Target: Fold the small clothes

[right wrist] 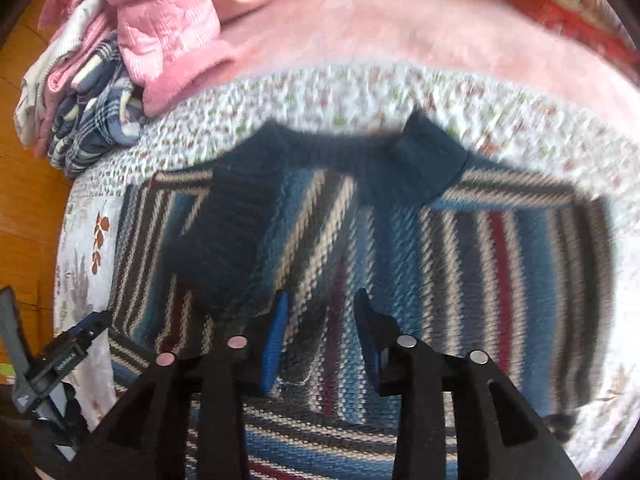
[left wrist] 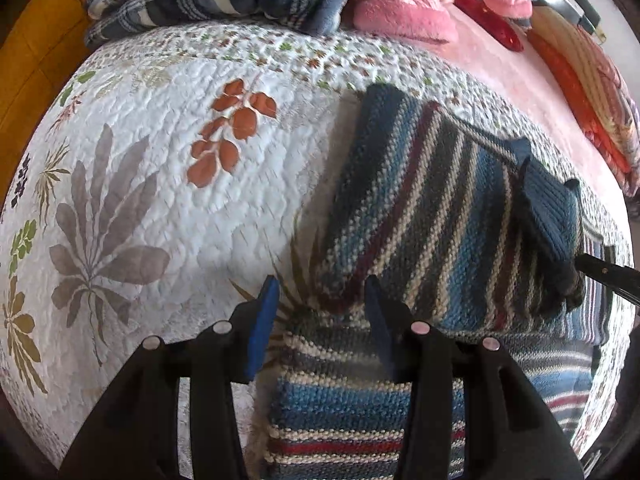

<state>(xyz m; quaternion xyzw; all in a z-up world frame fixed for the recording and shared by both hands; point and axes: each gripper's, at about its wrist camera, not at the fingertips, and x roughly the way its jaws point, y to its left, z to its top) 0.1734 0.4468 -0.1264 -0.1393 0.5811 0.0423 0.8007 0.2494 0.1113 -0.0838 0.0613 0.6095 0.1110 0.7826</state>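
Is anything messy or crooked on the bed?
A bit. The striped sweater isn't folded square yet: one sleeve lies slanted across the body, its dark blue cuff sticking up. Behind it, the pile of clothes at the quilt's edge looks rumpled. Nothing looks torn or spilled.
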